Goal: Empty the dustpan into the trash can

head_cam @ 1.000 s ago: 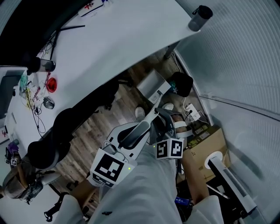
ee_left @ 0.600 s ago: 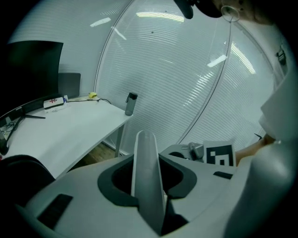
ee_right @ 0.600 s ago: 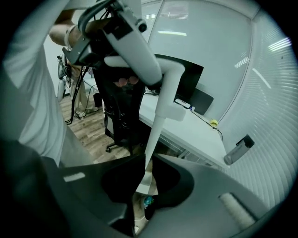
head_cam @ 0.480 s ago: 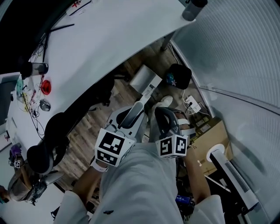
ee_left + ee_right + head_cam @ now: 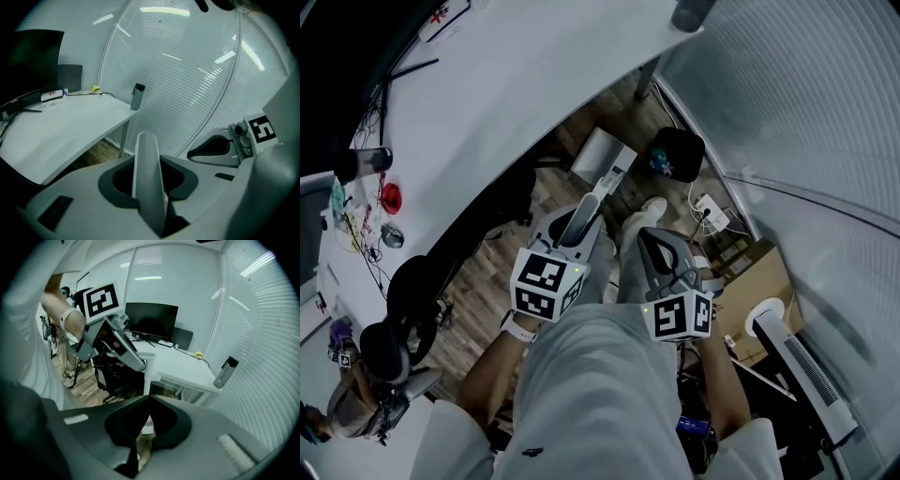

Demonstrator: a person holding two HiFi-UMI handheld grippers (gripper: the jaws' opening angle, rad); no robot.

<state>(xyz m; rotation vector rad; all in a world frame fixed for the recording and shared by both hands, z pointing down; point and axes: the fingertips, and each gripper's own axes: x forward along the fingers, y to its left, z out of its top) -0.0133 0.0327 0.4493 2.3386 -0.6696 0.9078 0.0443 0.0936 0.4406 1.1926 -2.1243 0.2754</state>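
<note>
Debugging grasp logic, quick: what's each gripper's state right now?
Left gripper: closed on the dustpan handle.
Right gripper: jaws just closed, nothing between them.

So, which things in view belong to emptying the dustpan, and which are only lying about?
For the job:
long pale grey dustpan handle, clamped in the left hand-held gripper; black round bin, probably the trash can.

Lying about:
grey water bottle; white desk; small red round object; brown cardboard box; white power strip.

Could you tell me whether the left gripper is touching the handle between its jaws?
Touching: in the left gripper view, the left gripper clamps the handle on both sides.
</note>
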